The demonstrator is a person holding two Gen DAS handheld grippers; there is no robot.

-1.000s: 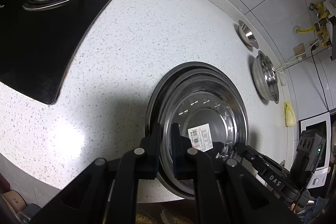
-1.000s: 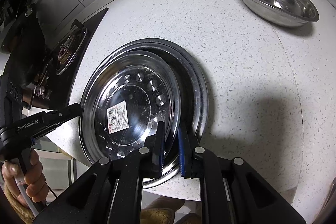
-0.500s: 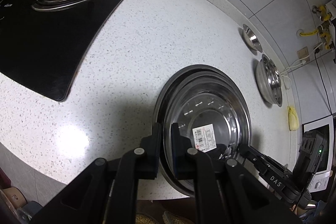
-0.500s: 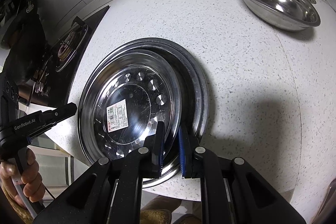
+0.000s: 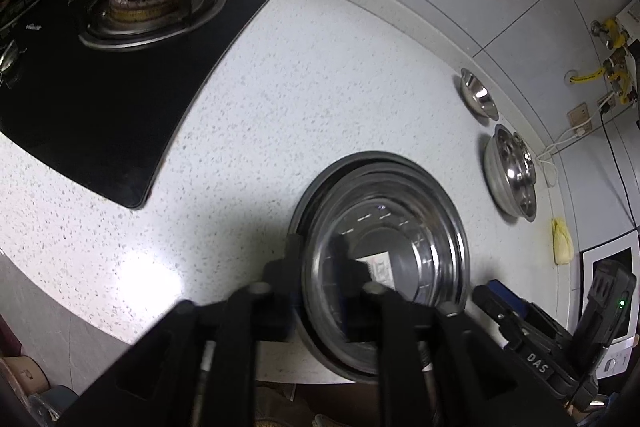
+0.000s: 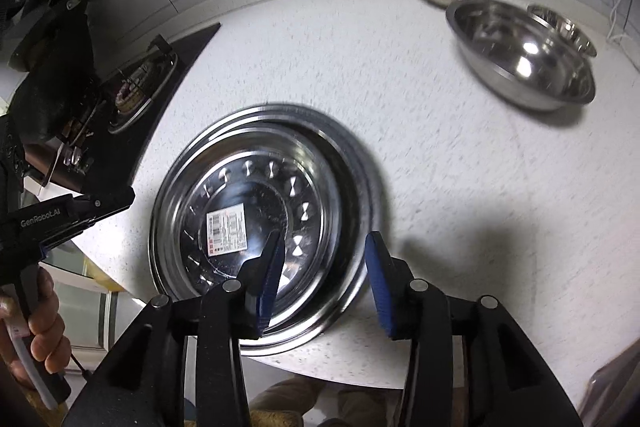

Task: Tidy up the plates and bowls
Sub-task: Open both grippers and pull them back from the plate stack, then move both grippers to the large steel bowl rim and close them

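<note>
Both jaws had just been opening. Right gripper (image 6: 324, 263) stood parted, blue pads (image 6: 378, 275) off rim, straddling near edge of steel plate stack (image 6: 260, 211). Left gripper (image 5: 320, 279) also let go, fingers either side of stack's rim, not pressing, angled steeply down. Hand (image 6: 38, 319) on left grip, "GenRobot.AI" readable; "DAS" on right one. Barcode sticker (image 6: 226, 231) in top plate's centre. Stack at front edge of speckled white counter (image 5: 320, 87). Beyond stack: shiny steel bowls (image 6: 524, 55) by wall. Gas hob (image 5: 132, 11) left of stack.
</note>
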